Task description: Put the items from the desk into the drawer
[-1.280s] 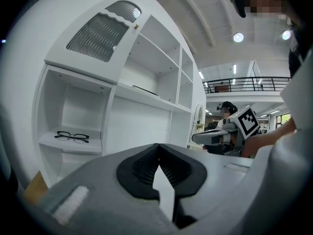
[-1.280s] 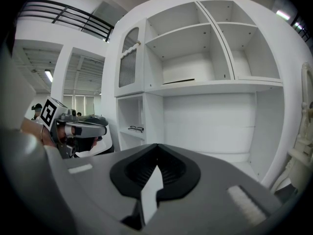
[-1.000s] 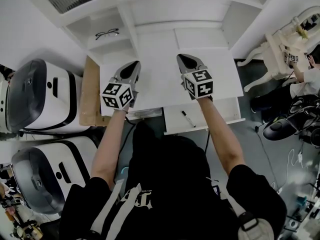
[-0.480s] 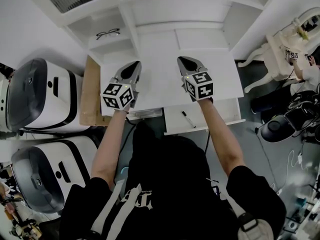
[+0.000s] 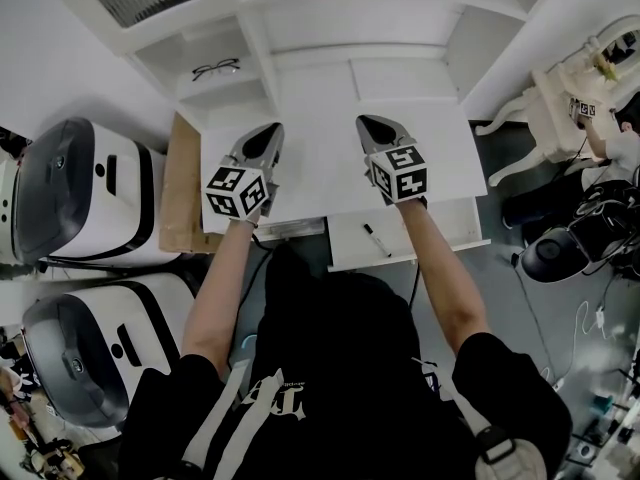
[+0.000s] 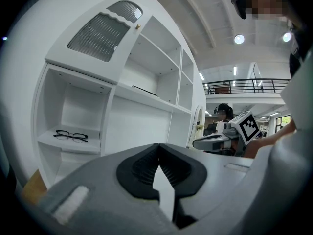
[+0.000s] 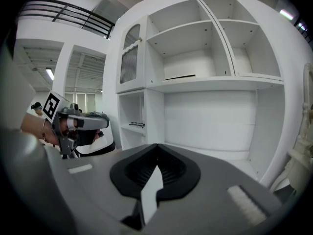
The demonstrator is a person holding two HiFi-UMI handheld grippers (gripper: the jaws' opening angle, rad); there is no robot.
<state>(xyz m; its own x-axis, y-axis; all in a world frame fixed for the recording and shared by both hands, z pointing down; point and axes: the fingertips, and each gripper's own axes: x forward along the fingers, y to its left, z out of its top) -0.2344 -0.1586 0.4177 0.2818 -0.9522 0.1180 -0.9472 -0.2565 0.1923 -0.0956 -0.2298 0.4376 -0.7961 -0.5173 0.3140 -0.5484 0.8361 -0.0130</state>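
Note:
Black-framed glasses (image 5: 215,67) lie on a low left shelf of the white desk hutch, also seen as glasses (image 6: 71,135) and glasses (image 7: 137,125) in the two gripper views. A black pen (image 5: 375,238) lies in the open white drawer (image 5: 445,223) at the desk's front right. My left gripper (image 5: 267,131) hovers over the desktop (image 5: 315,168), shut and empty. My right gripper (image 5: 367,124) hovers beside it, also shut with nothing held. Their jaws meet at the left gripper (image 6: 159,146) and the right gripper (image 7: 156,146) in the gripper views.
A brown board (image 5: 182,183) lies along the desk's left edge. Two white and black machines (image 5: 80,193) stand to the left. A white ornate chair (image 5: 560,98), another person (image 5: 615,158) and a black round object (image 5: 550,256) are at the right.
Both grippers hold still over the desk. Only the person and the black round object at the far right have shifted a little.

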